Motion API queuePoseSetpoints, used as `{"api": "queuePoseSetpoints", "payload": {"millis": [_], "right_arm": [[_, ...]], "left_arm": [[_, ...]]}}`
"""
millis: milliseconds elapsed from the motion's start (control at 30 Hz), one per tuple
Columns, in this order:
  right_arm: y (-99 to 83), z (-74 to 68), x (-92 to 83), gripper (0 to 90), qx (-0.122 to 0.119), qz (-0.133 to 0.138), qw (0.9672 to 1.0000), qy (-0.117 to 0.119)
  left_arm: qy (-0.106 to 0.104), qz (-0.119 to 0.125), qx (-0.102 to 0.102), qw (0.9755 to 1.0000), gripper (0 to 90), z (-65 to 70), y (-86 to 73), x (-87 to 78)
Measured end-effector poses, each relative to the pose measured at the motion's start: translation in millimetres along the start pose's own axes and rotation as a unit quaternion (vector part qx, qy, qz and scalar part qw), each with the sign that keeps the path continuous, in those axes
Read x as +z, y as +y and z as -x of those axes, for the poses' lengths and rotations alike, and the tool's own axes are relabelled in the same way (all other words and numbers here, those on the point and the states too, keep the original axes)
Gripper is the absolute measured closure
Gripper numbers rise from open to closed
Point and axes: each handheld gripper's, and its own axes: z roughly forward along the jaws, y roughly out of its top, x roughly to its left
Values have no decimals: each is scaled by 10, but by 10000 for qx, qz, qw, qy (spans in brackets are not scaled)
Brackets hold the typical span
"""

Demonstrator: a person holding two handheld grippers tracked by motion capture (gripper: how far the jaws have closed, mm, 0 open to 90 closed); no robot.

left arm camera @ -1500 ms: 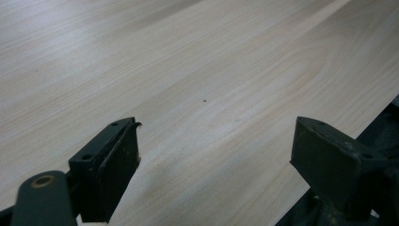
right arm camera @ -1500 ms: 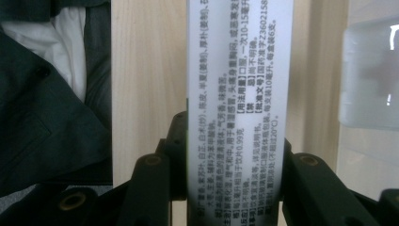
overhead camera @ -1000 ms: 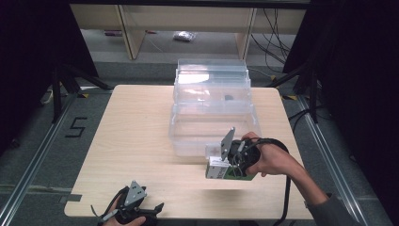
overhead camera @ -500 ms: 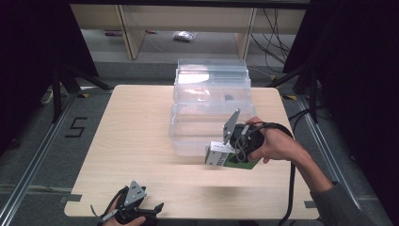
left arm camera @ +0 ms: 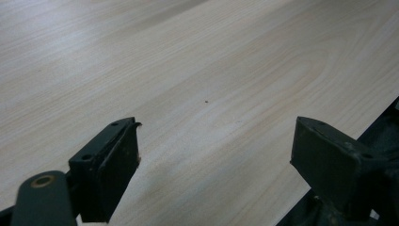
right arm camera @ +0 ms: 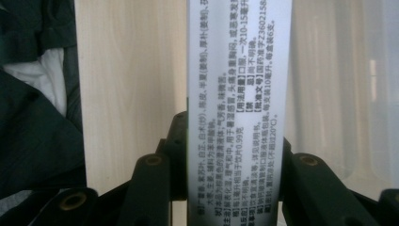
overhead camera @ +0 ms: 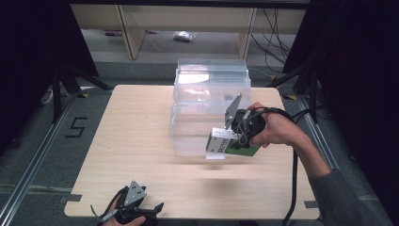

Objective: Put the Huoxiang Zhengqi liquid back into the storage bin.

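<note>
Your right gripper (overhead camera: pixel 225 143) has lifted the box (overhead camera: pixel 221 145) off the table (overhead camera: pixel 131 141), toward the clear bins (overhead camera: pixel 207 94); it's clamped on the box. Your left gripper (left arm camera: pixel 216 155) rests gaping, near the table's front edge.

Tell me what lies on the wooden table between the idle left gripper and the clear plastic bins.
Nothing: in the high view, only bare light wood tabletop stretches from the left gripper to the stacked clear plastic bins.
</note>
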Motion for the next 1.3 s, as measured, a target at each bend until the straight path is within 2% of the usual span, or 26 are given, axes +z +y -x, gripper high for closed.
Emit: {"api": "queuePoseSetpoints", "payload": {"millis": [133,167,200,233,267,300,433,467,500,533,567,600,633,667,700,733,800,867,933,1033,1067,1100,1167,1233,1267,1300], "right_arm": [[-3,59,-47,650,53,-9,10000,-55],[0,94,-54,649,-68,10,10000,-40],[-2,120,-70,649,160,-103,9998,-35],[-6,137,-69,649,257,-103,9996,-42],[-9,172,-63,649,164,-88,9998,-77],[-10,210,-57,649,79,-99,9999,-39],[-35,317,-63,649,181,-67,9998,-75],[-43,336,-59,649,292,-90,9995,-78],[-49,371,-49,649,212,-97,9997,-78],[-56,390,-38,649,273,-101,9995,-77],[-61,433,-23,649,140,-67,9998,-97],[-75,442,-17,649,309,-98,9994,-122],[-83,464,-5,649,385,-119,9991,-104],[-97,516,11,649,247,-127,9995,-151],[-104,542,27,649,254,-161,9994,-169],[-111,549,44,649,415,-135,9990,-129],[-133,623,75,649,279,-208,9992,-218],[-138,662,113,649,359,-224,9989,-182],[-131,705,161,648,274,-273,9991,-163],[-135,741,227,648,375,-299,9987,-168],[-133,786,260,648,150,-243,9995,-123],[-138,779,284,648,358,-306,9988,-124],[-148,836,354,648,283,-284,9991,-140],[-165,876,411,648,388,-339,9986,-148],[-171,907,437,648,345,-384,9986,-129],[-182,920,461,648,396,-403,9983,-124]], "left_arm": [[29,-53,41,10000,151,-2,3,-3],[7,-70,63,10000,151,-3,5,-8],[7,-67,58,10000,151,-4,3,-6],[0,-21,11,10000,151,3,-1,-1],[49,-94,93,9999,151,-13,1,-8],[48,-73,79,9999,151,-14,1,-6],[-2,4,-15,10000,151,3,-3,3],[-17,9,-18,10000,151,2,-3,4],[-8,5,-21,10000,151,4,0,2],[-10,8,-19,10000,151,3,1,3],[-15,14,-29,10000,151,3,0,3],[-4,-36,27,10000,151,-6,-1,-4],[8,-25,-4,10000,151,-1,-1,-3],[22,-21,51,10000,151,-13,-3,-5],[59,-40,95,9999,151,-23,0,-7],[52,-24,78,10000,151,-21,0,-7],[51,-45,96,9999,151,-22,-2,-8],[38,-27,69,10000,151,-16,-2,-7],[-3,-46,104,9999,151,-18,0,-15],[-6,-90,121,9999,151,-20,-1,-20],[3,-74,102,9999,151,-16,1,-21],[22,-34,93,9999,151,-15,2,-15],[42,-80,105,9999,151,-16,2,-21],[38,-84,109,9999,151,-12,0,-22],[20,-78,157,9998,151,-17,4,-23],[28,-63,89,9999,151,-7,2,-22]]}}
